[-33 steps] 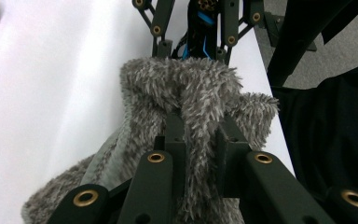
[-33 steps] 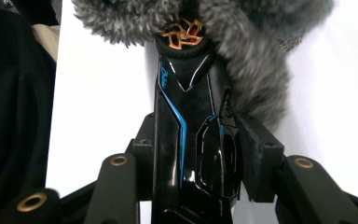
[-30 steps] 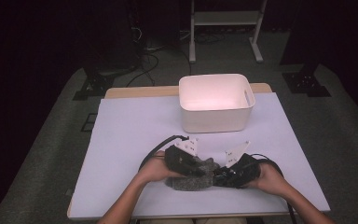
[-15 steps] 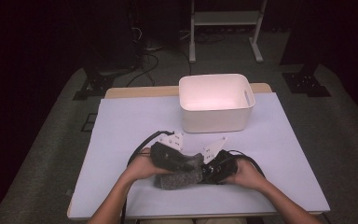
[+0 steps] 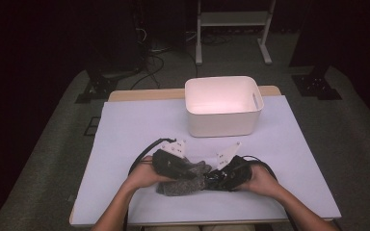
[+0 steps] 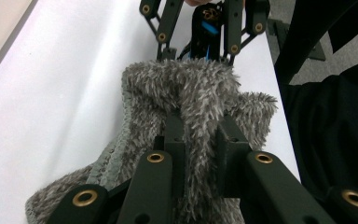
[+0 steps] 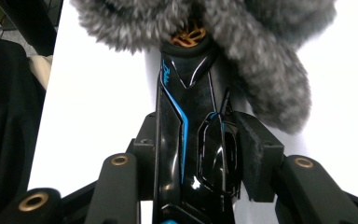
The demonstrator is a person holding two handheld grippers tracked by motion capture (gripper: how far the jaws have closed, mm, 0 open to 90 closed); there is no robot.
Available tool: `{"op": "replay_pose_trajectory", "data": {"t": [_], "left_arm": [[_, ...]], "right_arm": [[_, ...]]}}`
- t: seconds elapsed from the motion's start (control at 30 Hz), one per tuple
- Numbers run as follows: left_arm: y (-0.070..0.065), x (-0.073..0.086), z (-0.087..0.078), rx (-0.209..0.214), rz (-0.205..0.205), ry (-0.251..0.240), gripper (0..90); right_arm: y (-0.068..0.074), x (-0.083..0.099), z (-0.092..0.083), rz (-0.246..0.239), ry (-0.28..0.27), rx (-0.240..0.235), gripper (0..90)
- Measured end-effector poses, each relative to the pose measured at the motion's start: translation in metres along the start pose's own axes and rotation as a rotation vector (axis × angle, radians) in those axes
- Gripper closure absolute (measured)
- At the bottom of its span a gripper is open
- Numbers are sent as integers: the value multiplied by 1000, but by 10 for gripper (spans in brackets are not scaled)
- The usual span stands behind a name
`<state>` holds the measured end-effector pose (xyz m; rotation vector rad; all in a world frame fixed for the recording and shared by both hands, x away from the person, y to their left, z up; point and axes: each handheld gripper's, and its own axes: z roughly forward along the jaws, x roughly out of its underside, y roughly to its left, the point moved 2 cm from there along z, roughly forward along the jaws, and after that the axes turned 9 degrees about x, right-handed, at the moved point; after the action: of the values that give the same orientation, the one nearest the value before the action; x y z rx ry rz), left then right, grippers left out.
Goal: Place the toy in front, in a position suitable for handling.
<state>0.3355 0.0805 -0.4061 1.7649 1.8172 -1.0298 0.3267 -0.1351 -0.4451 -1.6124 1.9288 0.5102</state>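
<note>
Pinching fuzzy grey sock [image 6: 186,102] — left claw [image 6: 200,154] clamped; right claw [image 7: 196,154] clamps glossy black-blue tool [image 7: 191,140].

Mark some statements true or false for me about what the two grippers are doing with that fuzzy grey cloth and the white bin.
1. The left gripper has its jaws pinched on the grey fuzzy cloth. True.
2. The right gripper holds nothing. False: its jaws clamp a glossy black object with blue lines, whose far end meets the cloth.
3. The cloth lies inside the white bin. False: the bin looks empty; the cloth is between the two grippers near the front of the table.
4. The bin stands farther from the person than both grippers. True.
</note>
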Motion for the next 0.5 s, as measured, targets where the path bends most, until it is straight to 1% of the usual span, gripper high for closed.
{"op": "replay_pose_trajectory", "data": {"t": [0.03, 0.13, 0.17, 0.2, 0.23, 0.27, 0.33, 0.4, 0.5], "left_arm": [[1, 0, 1, 2, 4, -1, 784], [1, -1, 8, 12, 9, -1, 784], [1, -1, 8, 12, 12, 0, 784], [2, -1, 8, 13, 9, -4, 785], [2, 0, 8, 19, 7, -7, 784], [2, 0, 8, 20, 8, -8, 785], [2, 0, 8, 18, 8, -9, 785], [2, 0, 8, 21, 7, -8, 785], [2, 0, 8, 21, 8, -8, 785]], "right_arm": [[0, 2, -1, 9, 0, 1, 553], [1, 2, -2, 8, 7, 9, 544], [1, 2, -2, 9, 13, 10, 525], [1, 2, -2, 11, 17, 14, 482], [0, 2, -2, 24, 27, 23, 440], [-1, 3, -3, 39, 38, 11, 441], [-2, 5, -5, 41, 38, 19, 452], [-2, 4, -6, 45, 30, 16, 448], [-1, 4, -6, 35, 27, 16, 498]]}}
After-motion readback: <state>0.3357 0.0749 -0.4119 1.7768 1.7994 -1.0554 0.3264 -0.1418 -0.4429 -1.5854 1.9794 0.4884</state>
